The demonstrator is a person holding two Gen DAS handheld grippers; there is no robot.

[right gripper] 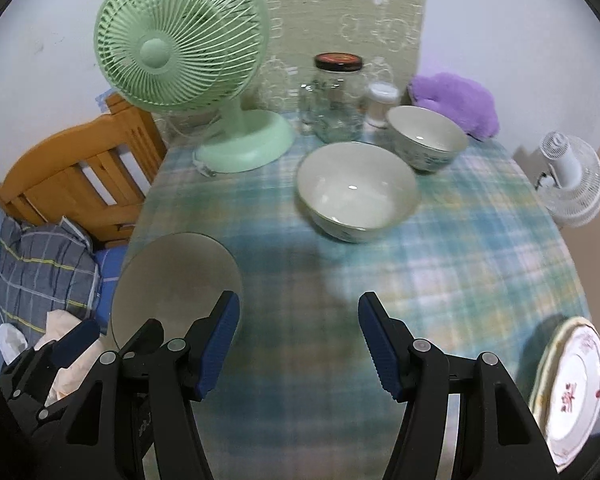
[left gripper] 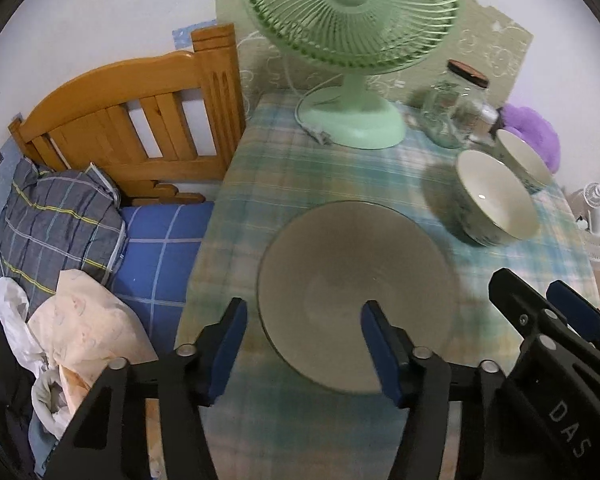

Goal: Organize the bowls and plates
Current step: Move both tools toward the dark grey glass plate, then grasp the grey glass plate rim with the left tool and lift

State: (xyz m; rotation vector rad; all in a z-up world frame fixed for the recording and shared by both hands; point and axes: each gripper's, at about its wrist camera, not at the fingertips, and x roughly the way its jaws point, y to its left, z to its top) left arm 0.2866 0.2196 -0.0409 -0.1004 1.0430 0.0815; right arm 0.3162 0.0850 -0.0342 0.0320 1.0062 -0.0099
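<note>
A table (right gripper: 480, 240) under a blue-green plaid cloth is filling most of both views, with a wooden bed headboard (left gripper: 140, 120) standing just beside its left edge. At the back of the table a green desk fan (right gripper: 180, 60) is standing upright, and a clear glass jar (right gripper: 338, 96) with a dark lid is sitting to its right, near a purple plush item (right gripper: 456, 104) against the wall.

A plain grey plate (left gripper: 356, 280) is lying flat near the table's front left edge. The left gripper (left gripper: 304, 344) is hovering over it with its jaws spread wide; the blue pads are gripping nothing (the right-hand pad is overlapping the plate's near rim in the left wrist view, but contact cannot be told).

Two patterned bowls are standing upright further back: the nearer bowl (right gripper: 356, 192) is sitting roughly mid-table, and the farther bowl (right gripper: 426, 138) is just behind and to its right, near the jar. Whether the two are touching is unclear.

A floral plate (right gripper: 576, 392) is lying at the table's front right edge, apparently resting on another plate whose rim is showing beneath it.

The right gripper (right gripper: 300, 344) is hanging above bare cloth between the grey plate and the floral plate, jaws also wide apart and empty.
</note>
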